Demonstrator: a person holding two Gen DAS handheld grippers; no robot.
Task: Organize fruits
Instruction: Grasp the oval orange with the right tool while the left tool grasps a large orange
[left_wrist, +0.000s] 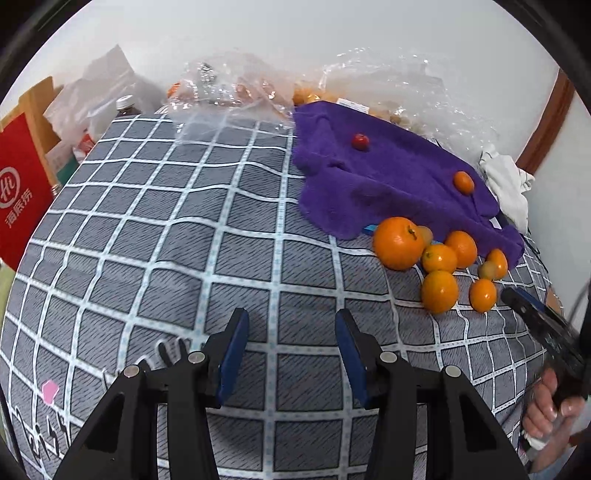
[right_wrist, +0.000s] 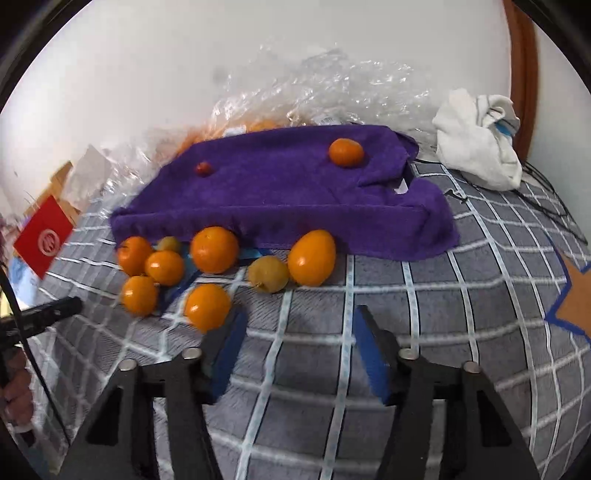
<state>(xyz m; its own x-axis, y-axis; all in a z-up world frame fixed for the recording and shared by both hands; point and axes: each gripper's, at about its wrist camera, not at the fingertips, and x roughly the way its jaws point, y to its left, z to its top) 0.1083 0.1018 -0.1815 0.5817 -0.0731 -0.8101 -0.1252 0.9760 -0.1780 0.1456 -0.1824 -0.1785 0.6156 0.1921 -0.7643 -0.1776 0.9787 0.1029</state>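
Here the nearest orange (right_wrist: 207, 307) sits just beside the gaping right gripper (right_wrist: 297, 350).

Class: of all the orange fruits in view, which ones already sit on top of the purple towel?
Only one: the small orange fruit near the purple towel's right end. The other orange ones lie on the checked cloth below the towel's front edge.

Red paper bag (left_wrist: 20, 184) and dark-capped bottle (left_wrist: 126, 105) left of the checked cloth (left_wrist: 177, 236); crumpled white rag (right_wrist: 476, 140) at right.
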